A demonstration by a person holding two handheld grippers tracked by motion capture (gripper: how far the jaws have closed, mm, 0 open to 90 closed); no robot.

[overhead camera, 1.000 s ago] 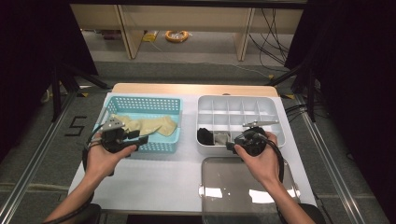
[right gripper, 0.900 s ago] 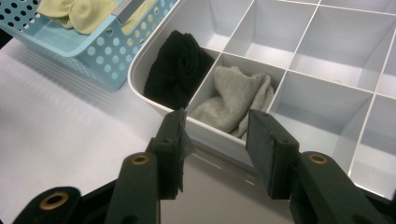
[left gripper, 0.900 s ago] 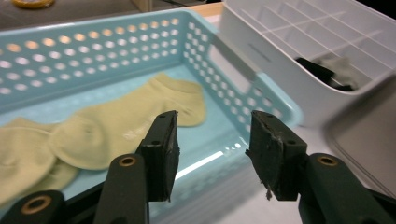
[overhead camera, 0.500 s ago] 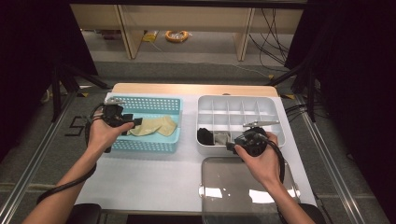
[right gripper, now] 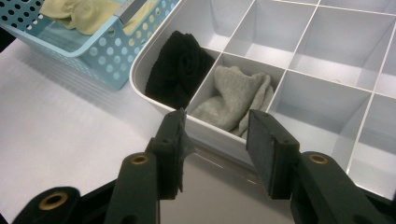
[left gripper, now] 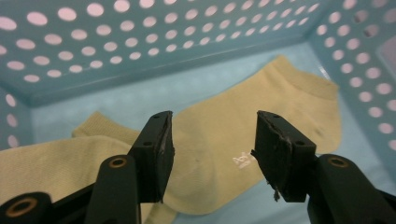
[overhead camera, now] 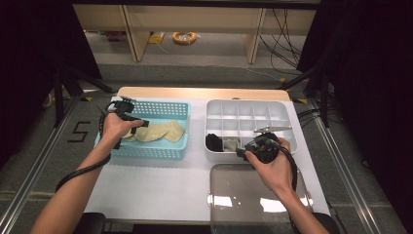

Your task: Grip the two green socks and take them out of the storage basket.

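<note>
Over the blue basket (overhead camera: 160, 146), left hand-held gripper (left gripper: 212, 140) spread and just widening above yellow socks (left gripper: 261, 116), gripping nothing

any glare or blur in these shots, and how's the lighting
High view: ceiling lights glare off the clear lid, the table is well lit, the surroundings dark. Left gripper view: the yellow socks are fairly sharp, the close jaws softer, the blue basket evenly lit. Right gripper view: the black sock loses detail in shadow; the grey sock reads clearly.

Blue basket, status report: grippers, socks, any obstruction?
Left gripper open over yellow socks in blue basket, jaws just opening, nothing gripped. Right gripper open by divided box. No obstruction.
</note>
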